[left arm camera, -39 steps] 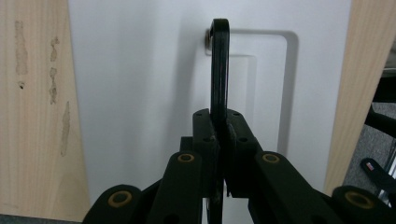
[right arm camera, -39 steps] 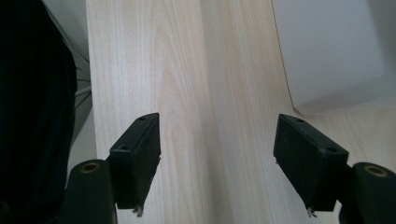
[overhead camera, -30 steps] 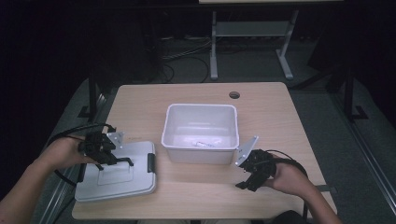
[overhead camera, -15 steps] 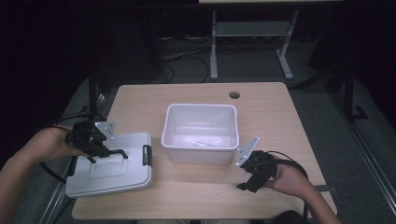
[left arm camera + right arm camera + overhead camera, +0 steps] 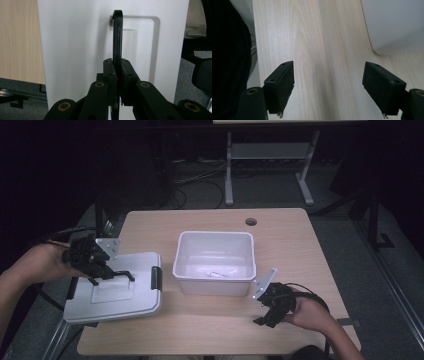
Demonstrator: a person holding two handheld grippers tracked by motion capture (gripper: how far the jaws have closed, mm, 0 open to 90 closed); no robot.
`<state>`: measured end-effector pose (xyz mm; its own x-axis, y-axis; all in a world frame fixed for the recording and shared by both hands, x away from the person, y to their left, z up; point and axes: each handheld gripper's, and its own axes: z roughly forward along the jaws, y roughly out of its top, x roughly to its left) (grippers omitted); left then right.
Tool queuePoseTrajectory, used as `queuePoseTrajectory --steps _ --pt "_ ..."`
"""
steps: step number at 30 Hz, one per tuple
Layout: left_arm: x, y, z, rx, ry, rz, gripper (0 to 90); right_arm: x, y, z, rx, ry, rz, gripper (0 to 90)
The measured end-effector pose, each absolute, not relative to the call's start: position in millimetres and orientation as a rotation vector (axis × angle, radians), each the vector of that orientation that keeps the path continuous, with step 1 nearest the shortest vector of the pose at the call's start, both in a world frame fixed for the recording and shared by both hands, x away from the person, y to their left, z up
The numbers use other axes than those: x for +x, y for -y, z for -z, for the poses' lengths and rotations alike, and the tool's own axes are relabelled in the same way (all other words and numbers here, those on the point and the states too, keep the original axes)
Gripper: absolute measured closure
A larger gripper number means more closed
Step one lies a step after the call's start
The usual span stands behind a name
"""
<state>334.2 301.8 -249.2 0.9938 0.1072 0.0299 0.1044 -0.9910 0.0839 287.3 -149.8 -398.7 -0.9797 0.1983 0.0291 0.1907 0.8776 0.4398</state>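
You've got a white lid (image 5: 115,295) w/ black handle (image 5: 120,274), white bin (image 5: 215,270), pale wood-grain table (image 5: 300,250), both grippers black (image 5: 97,267) (image 5: 270,312).

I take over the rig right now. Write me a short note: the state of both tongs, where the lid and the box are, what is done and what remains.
Left tongs: shut on the black handle of the white lid, which hangs tilted at the table's left edge, partly over it.
Right tongs: open, nothing between them, just opened wider, low over bare table right of the box.
White box: mid-table, uncovered, a small thing lies inside.
Done: lid gripped by its handle and raised.
Left: probably carry the lid over the box and set it on; the right tongs may steady the box.
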Motion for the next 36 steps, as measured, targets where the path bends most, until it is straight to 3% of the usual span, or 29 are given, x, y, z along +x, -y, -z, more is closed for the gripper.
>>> queuePoseTrajectory --steps 15,36 --pt "344.9 -276.1 215.5 3.042 -0.108 -0.081 84.6 285.3 151.6 400.8 0.306 -3.025 -0.706 24.4" --pt "369.6 -225.5 202.2 3.022 -0.009 -0.093 84.6 284.4 153.9 396.4 0.302 -3.004 -0.72 23.6"
